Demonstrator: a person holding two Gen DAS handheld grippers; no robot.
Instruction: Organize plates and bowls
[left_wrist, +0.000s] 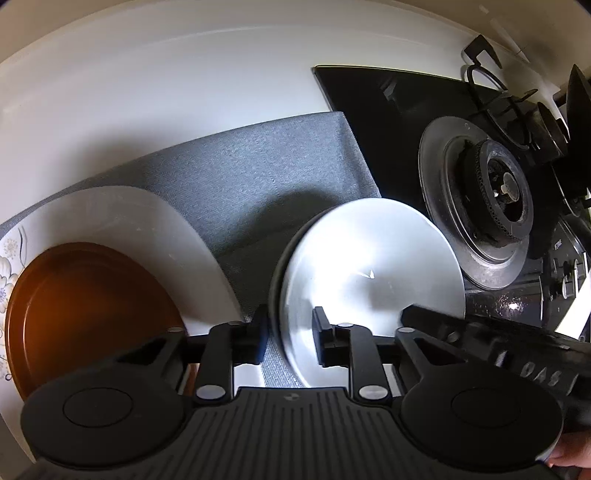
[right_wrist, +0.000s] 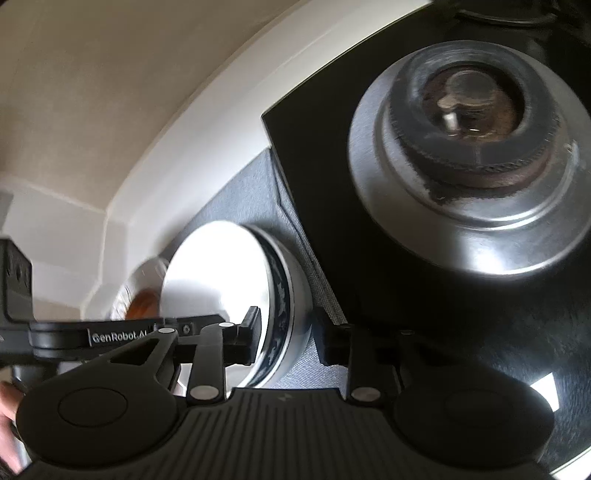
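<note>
While both grippers straddle the bowl's rim, pads not pressing:
Bowl (left_wrist: 369, 266): white inside, blue-patterned outside, on the grey mat (left_wrist: 240, 166) beside the stove burner (left_wrist: 495, 192).
Left gripper (left_wrist: 288, 332): fingers apart.
Right gripper (right_wrist: 286, 336): fingers apart.
Brown plate (left_wrist: 88, 310): on white floral plate (left_wrist: 147, 210), left.

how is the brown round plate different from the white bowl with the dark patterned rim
The brown round plate is shallow and glossy amber-brown; the white bowl with the dark patterned rim is deep and white inside. The plate lies on a larger white floral plate; the bowl sits directly on the grey cloth mat, nearer the stove burner. Both gripper jaws straddle the bowl's rim, none the plate. Both are round.
</note>
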